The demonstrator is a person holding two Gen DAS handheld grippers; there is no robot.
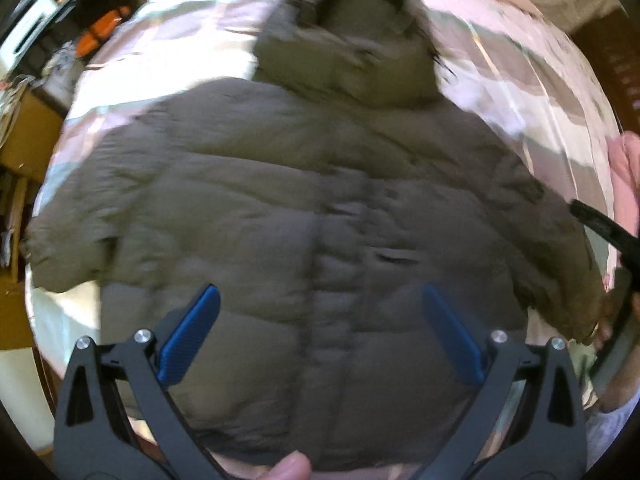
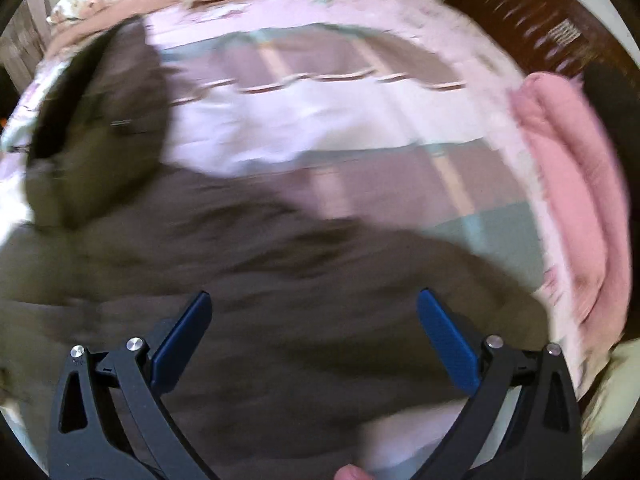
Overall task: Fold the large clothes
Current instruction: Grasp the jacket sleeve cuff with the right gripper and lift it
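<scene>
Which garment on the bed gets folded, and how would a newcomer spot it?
On the patchwork bedspread lies an olive-brown quilted puffer jacket, spread flat with sleeves out and hood pointing away. Unlike the folded pink blanket at the bed's edge, it is dark, puffy and hooded.

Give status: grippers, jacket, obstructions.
Left gripper open, above the jacket. Right gripper open, over its sleeve side. Jacket flat on bed, hood up, unfolded. Pink blanket at bed edge, clear of jacket.
</scene>
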